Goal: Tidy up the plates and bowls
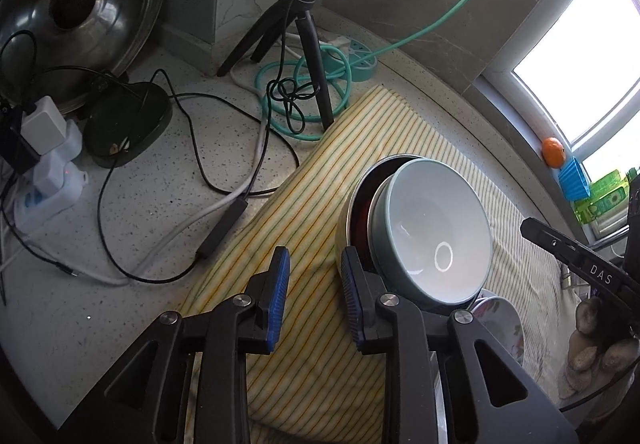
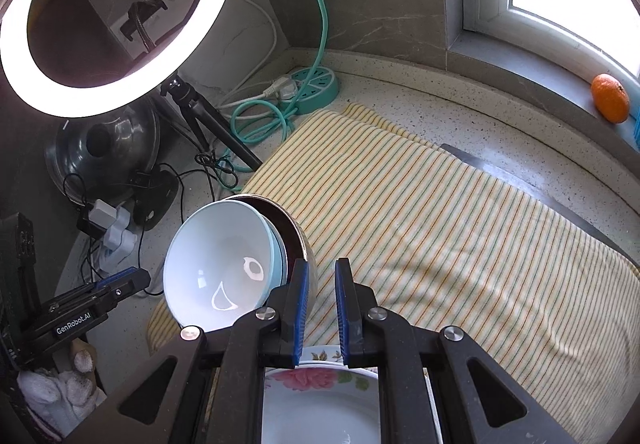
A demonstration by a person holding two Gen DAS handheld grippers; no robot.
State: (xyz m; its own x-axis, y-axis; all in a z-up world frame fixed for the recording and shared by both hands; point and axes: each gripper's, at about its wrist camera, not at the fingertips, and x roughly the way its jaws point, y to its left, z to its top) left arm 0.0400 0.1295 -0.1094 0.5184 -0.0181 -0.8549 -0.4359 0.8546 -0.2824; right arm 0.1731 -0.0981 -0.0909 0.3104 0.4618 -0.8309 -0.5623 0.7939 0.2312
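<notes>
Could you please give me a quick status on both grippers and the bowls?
Left gripper open, nothing between fingers. Right gripper nearly shut, empty, above floral plate. Light blue bowl tilted inside steel bowl on striped cloth. Nothing in the way.

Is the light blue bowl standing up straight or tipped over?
Tipped. The light blue ceramic bowl leans on its side inside the metal bowl, its opening facing sideways, empty.

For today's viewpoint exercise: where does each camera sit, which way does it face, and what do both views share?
Left wrist: on the left gripper, angled down at the striped yellow cloth; the gloved right hand shows.
Right wrist: on the right gripper, angled down over the flowered white plate; the left gripper shows.
Shared: the pale blue bowl tilted in a metal bowl, and the ring light.
</notes>
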